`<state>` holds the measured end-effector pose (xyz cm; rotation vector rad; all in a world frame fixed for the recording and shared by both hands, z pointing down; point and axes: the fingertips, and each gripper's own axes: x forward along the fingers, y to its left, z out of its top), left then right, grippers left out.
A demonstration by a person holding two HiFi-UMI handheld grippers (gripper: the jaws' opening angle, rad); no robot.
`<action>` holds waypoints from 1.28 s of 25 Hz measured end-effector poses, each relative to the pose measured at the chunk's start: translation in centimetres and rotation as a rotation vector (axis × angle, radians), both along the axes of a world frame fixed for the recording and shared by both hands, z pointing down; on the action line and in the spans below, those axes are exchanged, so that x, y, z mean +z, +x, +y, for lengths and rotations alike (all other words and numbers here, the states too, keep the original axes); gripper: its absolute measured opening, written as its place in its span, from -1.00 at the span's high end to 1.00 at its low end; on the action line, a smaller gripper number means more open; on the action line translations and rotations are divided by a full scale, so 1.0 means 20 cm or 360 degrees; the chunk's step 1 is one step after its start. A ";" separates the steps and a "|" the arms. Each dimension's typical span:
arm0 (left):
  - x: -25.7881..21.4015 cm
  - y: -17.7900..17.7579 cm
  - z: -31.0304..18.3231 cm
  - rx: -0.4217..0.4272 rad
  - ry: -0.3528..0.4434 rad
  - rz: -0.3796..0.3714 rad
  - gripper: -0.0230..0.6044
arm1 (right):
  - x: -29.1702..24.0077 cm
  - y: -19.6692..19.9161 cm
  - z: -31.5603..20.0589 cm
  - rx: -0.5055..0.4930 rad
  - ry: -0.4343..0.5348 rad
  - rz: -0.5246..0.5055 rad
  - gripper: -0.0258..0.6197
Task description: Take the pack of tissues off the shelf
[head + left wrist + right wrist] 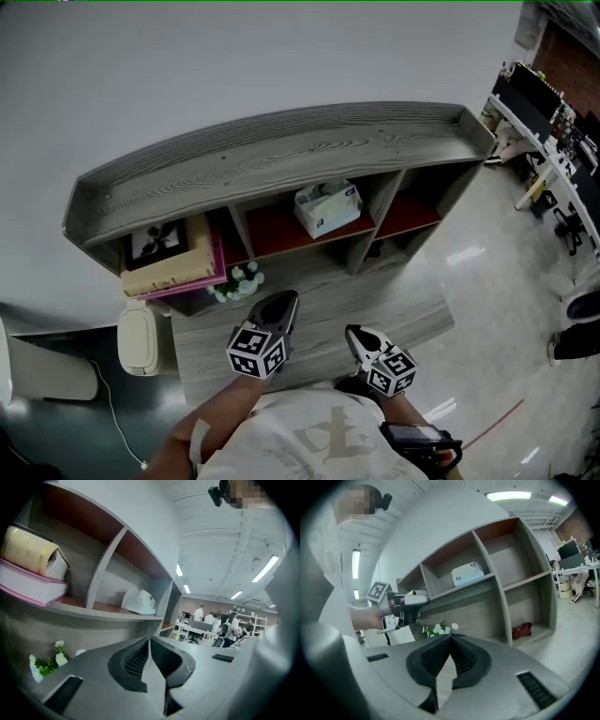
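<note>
Leftmost, a cream book stacked on a pink one [173, 267] fills the end bay of the grey wood-grain shelf unit [281, 150], and the left gripper [281, 302] hovers before it, jaws drawn close together on nothing. Further right, the white, blue-printed soft pack of tissues [327, 207] lies in the middle upper bay, well apart from both grippers; it looks light, squashy and slick-wrapped, so a gentle pinch across its narrow middle should suit. Rightmost, the right gripper [354, 336] likewise has its jaws together, empty.
</note>
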<state>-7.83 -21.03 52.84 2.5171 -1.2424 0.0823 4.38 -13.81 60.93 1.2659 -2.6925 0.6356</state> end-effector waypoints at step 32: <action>-0.35 0.15 -0.50 -0.0235 0.0102 -0.0116 0.56 | 0.11 0.06 -0.31 -0.0215 -0.0100 -0.0053 0.91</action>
